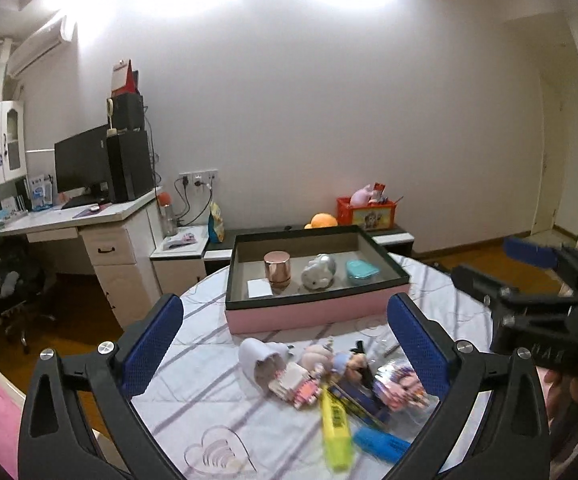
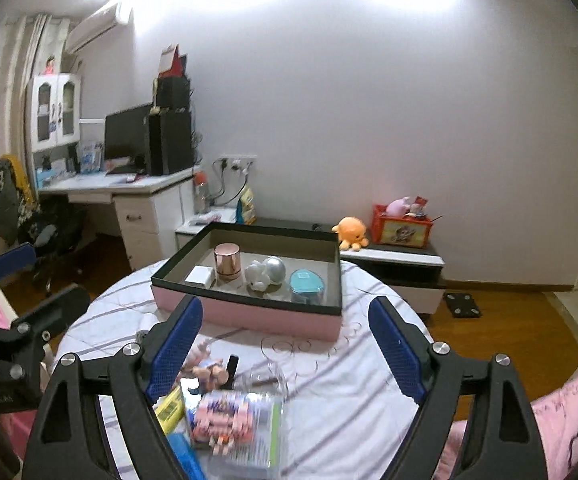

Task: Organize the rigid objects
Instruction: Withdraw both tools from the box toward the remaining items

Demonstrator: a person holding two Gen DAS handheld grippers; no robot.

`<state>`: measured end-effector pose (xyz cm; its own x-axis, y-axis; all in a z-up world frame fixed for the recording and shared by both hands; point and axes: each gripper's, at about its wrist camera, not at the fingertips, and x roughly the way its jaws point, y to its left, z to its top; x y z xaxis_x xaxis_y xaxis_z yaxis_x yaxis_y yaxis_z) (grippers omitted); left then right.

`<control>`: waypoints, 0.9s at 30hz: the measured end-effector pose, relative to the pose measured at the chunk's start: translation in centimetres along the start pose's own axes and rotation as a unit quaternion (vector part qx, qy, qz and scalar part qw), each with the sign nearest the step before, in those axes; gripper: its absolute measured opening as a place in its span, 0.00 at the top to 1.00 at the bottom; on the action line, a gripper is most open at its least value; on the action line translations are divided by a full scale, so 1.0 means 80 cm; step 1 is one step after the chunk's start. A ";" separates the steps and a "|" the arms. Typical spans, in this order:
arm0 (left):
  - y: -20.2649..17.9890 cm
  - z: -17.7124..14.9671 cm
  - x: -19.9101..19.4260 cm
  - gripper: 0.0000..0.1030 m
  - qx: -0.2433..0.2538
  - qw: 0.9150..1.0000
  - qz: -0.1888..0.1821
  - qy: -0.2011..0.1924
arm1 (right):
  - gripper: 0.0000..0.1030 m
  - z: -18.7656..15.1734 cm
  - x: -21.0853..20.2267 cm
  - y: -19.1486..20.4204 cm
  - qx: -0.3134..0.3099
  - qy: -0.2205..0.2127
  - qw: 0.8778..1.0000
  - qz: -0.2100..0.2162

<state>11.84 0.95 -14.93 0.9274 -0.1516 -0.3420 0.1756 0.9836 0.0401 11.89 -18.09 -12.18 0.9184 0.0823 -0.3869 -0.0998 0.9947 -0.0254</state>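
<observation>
Both the left gripper (image 1: 285, 344) and right gripper (image 2: 285, 344) wide, empty, above clutter; pink box (image 1: 309, 314) sits toward the desk's (image 1: 249, 432) far edge.

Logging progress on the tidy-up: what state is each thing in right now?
Left gripper: open, empty.
Right gripper: open, empty.
Pink box: lidless, four items inside.
Copper jar: upright in box.
Teal container: lid on, in box.
Yellow highlighter: lying on table, unsorted.
</observation>
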 end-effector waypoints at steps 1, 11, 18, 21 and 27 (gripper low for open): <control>-0.003 -0.001 -0.007 0.00 0.000 1.000 -0.003 -0.003 | 0.16 -0.004 -0.006 0.000 0.005 -0.002 1.000 -0.002; -0.010 -0.009 -0.040 0.00 0.013 1.000 0.006 -0.018 | 0.16 -0.026 -0.051 -0.003 0.029 -0.012 0.999 -0.015; -0.007 -0.019 -0.036 0.00 0.008 1.000 0.004 -0.004 | 0.16 -0.031 -0.063 -0.001 0.032 -0.014 0.999 -0.020; -0.007 -0.025 -0.030 0.00 0.013 1.000 0.008 0.006 | 0.16 -0.036 -0.061 0.000 0.032 -0.007 0.999 -0.021; -0.001 -0.048 -0.003 0.00 0.010 0.999 0.003 0.042 | 0.16 -0.055 -0.035 -0.003 0.034 0.028 0.999 -0.023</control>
<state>10.33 1.29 -18.42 0.8977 -0.1371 -0.4187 0.1779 0.9822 0.0599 7.62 -18.84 -15.16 0.8980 0.0345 -0.4386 -0.0298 0.9994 0.0175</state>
